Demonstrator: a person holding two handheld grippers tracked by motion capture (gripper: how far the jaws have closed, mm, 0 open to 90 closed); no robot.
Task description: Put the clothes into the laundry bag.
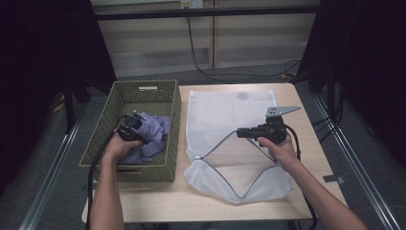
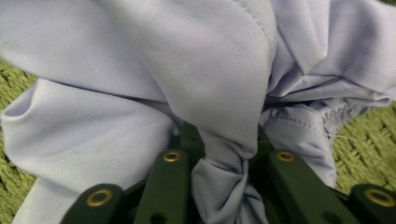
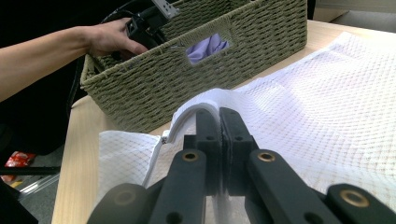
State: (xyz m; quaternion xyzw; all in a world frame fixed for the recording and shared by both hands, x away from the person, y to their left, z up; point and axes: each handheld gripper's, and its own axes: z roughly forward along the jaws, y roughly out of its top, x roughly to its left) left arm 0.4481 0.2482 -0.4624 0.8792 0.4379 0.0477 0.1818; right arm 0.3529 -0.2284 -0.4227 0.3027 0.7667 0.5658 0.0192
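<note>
My left gripper (image 1: 135, 125), down in the basket (image 1: 125, 91), pinched a bunched fold of lilac cloth (image 2: 187, 70) between its jaws. My right gripper (image 3: 219, 122) was pressed together on the bag (image 1: 225, 115) rim, holding the mouth up. Best practice, I judged: lift the cloth clear of the woven wall, keeping the zipped opening wide. Cloth smooth, limp; bag white, honeycomb mesh; basket stiff, ribbed.

Left claw (image 1: 136, 125) angled down and forward, jaws pinched tight, hand wrapped round its body. Right claw (image 1: 241, 133) held level, pointing left, jaws clamped together.
</note>
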